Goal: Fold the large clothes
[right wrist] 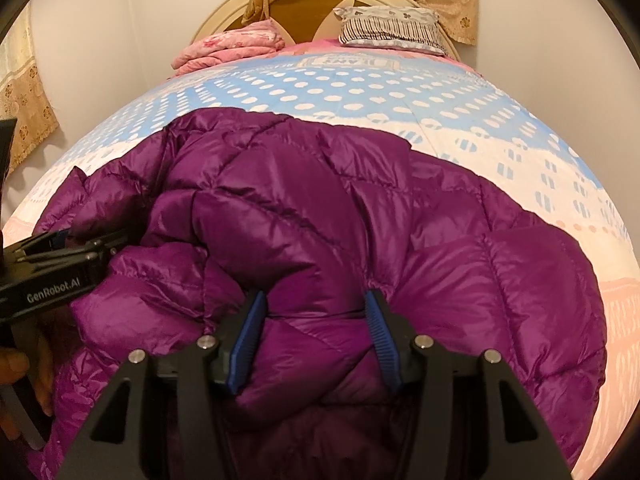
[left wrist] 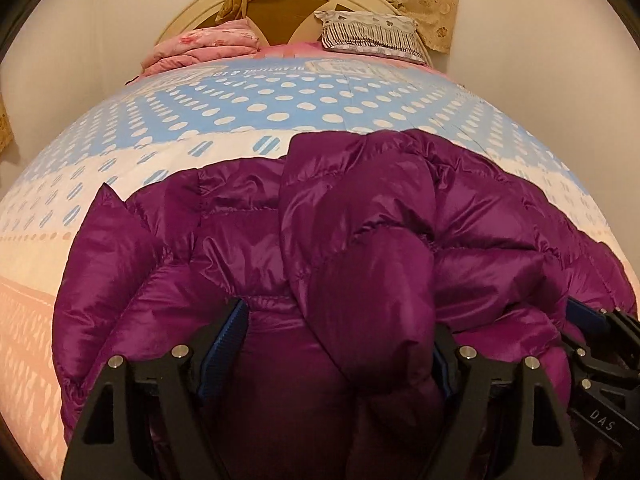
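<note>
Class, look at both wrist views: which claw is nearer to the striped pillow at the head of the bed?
Right, narrowly. The striped pillow lies at the far right of the bed. The right claw is nearer that side; the left claw sits to its left. Both grip the purple jacket at the near edge.

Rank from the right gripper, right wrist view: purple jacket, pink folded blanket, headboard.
1. Purple jacket, between the right gripper fingers.
2. Pink folded blanket, far end of the bed, left.
3. Headboard, behind the blanket, at the wall.
</note>
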`<state>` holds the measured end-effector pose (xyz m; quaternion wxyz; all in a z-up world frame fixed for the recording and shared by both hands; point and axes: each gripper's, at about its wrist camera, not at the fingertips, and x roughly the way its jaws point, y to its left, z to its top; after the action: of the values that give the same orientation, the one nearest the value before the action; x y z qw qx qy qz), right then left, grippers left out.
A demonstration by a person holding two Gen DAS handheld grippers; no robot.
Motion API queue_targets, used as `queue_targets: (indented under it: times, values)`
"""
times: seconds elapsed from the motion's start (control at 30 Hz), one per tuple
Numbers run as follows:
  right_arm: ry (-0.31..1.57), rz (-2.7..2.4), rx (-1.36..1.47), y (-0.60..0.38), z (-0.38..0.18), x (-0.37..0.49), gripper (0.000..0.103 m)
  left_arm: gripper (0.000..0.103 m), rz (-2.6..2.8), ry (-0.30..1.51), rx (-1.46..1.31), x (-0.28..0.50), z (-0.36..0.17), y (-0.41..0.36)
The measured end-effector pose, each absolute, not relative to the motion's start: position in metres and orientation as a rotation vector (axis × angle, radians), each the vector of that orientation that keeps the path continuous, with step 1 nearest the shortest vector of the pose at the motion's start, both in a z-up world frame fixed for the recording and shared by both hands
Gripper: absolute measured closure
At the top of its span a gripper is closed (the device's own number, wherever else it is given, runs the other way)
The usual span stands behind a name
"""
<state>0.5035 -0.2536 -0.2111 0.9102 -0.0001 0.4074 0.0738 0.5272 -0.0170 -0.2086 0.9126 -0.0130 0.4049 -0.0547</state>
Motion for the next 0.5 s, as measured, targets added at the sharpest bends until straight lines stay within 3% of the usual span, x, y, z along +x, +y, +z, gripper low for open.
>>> queue_targets:
  times: [0.5]
  values:
    - [0.85, 0.12, -0.032, -0.245, -0.2123, 0.5075, 0.045, 0.022, -0.095, 0.845, 0.008, 0.5302, -0.2115, -0.0248]
